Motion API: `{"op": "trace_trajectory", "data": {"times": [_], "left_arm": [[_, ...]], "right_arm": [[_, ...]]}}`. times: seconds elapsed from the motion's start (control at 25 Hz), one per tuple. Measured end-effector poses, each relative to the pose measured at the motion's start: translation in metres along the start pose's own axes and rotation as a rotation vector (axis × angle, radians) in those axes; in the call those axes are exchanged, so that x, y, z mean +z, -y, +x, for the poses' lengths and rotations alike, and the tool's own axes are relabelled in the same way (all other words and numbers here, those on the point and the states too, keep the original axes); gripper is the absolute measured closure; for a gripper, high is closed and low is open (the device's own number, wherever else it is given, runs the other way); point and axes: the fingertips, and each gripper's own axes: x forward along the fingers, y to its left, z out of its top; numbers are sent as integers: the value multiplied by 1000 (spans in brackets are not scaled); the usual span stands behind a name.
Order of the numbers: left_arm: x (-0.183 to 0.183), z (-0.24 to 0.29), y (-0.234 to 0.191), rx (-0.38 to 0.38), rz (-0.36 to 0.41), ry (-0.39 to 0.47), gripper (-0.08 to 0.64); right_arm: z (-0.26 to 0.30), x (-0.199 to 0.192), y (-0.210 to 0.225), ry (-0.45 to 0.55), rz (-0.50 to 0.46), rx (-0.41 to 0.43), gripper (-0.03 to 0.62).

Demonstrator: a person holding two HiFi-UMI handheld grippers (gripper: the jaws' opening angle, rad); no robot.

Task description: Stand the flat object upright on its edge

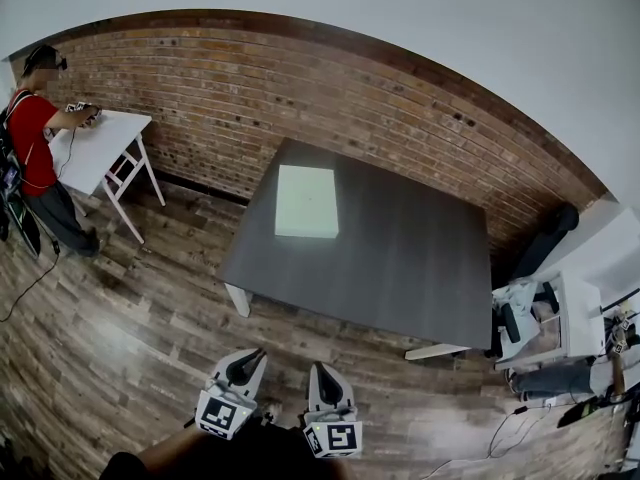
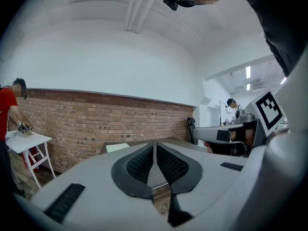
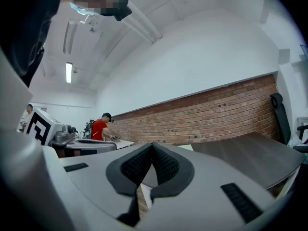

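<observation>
Left claw (image 2: 155, 153), right claw (image 3: 152, 150) clenched empty, well apart from pale, perhaps foam, slab (image 1: 306, 201).

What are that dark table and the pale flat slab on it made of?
The table looks like dark wood or laminate, matte, with faint grain streaks. The flat slab is plain, pale and matte, perhaps foam or plastic; too far to tell.

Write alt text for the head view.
A pale flat object lies flat near the far left corner of a dark table. The left hand-held gripper and right hand-held gripper, both shut and empty, hover over the wooden floor short of it.
</observation>
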Motion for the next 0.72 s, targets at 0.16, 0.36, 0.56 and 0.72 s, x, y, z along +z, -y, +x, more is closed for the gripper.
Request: {"op": "trace_trajectory", "data": {"times": [0.16,0.36,0.56,0.72], "left_arm": [[-6,22,-4,-5,14,-11,512],[2,50,-25,-8,26,6,512],[4,85,-53,-15,15,9,512],[9,112,-79,-26,5,12,512]], "right_arm": [[11,-4,15,-9,-4,-7,568],[39,3,31,-9,-17,-16,568],[79,8,45,-4,-27,-26,568],[115,10,54,-8,-31,-40,568]]}}
